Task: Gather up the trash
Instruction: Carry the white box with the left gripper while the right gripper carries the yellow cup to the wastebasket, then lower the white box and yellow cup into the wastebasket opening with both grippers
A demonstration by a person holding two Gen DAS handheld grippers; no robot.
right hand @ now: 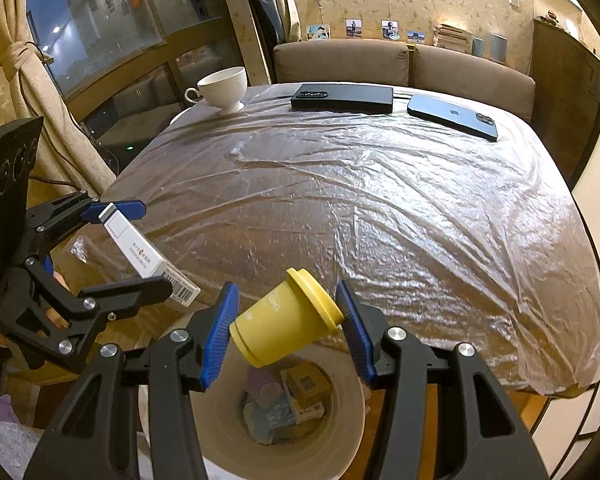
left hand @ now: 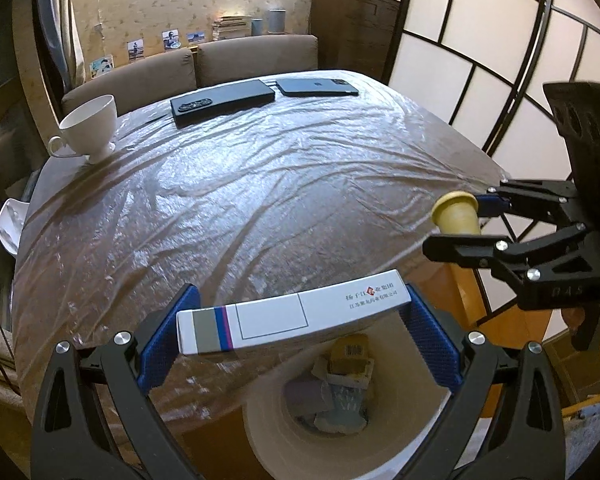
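A cup and two phones are set along the bench's far edge; a bin is placed below its near edge.

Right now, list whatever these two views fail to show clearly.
- Bin contents: both views, partly blocked by the white box and yellow cup; items unreadable.
- White object at the table's left edge: left wrist view, half hidden behind the table edge.
- Wall photos: too small.

Black-framed left tool, blue ribbed pads, silver screws
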